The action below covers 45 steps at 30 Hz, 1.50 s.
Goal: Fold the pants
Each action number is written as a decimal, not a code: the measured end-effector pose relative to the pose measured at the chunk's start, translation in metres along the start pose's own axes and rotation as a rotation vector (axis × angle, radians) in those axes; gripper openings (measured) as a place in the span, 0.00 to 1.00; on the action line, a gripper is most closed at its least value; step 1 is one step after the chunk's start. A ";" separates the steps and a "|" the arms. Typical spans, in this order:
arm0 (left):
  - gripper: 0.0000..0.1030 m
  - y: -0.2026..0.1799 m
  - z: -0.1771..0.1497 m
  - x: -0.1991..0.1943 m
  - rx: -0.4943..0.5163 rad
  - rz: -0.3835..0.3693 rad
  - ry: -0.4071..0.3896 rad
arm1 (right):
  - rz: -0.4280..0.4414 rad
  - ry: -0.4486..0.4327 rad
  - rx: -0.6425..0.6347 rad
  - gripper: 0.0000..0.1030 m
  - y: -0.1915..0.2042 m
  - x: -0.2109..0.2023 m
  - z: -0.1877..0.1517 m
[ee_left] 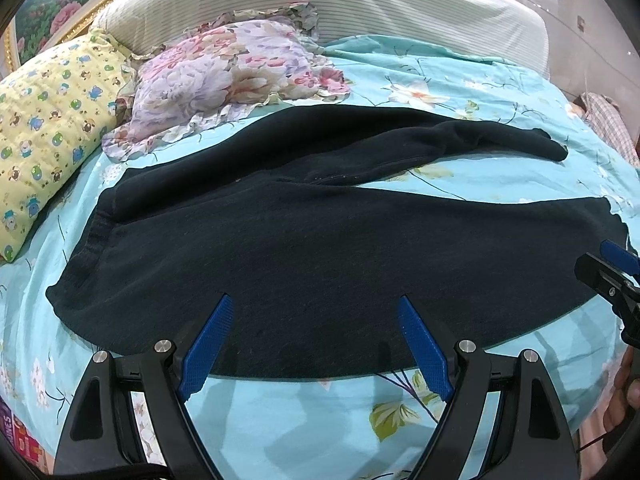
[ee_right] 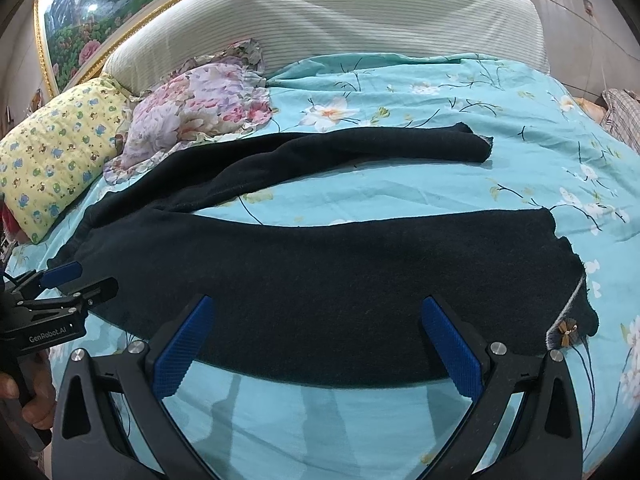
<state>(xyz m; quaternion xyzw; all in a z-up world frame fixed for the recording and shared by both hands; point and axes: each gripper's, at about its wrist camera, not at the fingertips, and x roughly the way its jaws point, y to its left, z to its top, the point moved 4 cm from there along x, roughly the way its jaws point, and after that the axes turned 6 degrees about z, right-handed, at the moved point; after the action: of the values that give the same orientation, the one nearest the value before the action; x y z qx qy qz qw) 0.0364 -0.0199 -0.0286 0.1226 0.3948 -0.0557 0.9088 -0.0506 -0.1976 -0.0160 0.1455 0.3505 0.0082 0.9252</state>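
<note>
Dark pants (ee_left: pixel 320 248) lie spread flat on a turquoise floral bedsheet (ee_left: pixel 280 420), waistband at the left, two legs reaching right with a gap between them. My left gripper (ee_left: pixel 316 304) is open and empty, hovering over the near edge of the near leg toward the waist. My right gripper (ee_right: pixel 316 304) is open and empty over the near leg (ee_right: pixel 340 280) toward its cuff, which bears a small tag (ee_right: pixel 566 330). Each gripper shows at the edge of the other's view: the right one (ee_left: pixel 612 276), the left one (ee_right: pixel 68 284).
A yellow patterned pillow (ee_left: pixel 48 128) and a floral pillow (ee_left: pixel 224 76) lie at the far left. A striped headboard (ee_right: pixel 340 20) and a framed painting (ee_right: pixel 104 12) stand behind. A checked cloth (ee_left: pixel 612 124) lies at the far right edge.
</note>
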 end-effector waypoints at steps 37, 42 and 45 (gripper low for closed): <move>0.82 0.002 0.050 0.001 0.033 -0.186 -0.055 | 0.022 0.006 0.070 1.00 -0.018 0.003 0.034; 0.82 -0.002 0.080 0.010 0.063 -0.226 -0.063 | 0.015 0.011 0.112 1.00 -0.039 0.009 0.057; 0.82 -0.005 0.095 0.018 0.097 -0.221 -0.068 | 0.029 0.029 0.186 1.00 -0.060 0.016 0.071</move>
<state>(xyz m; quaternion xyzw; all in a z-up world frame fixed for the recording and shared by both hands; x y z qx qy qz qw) 0.1143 -0.0505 0.0201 0.1201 0.3717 -0.1789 0.9030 0.0020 -0.2714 0.0080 0.2356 0.3610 -0.0091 0.9023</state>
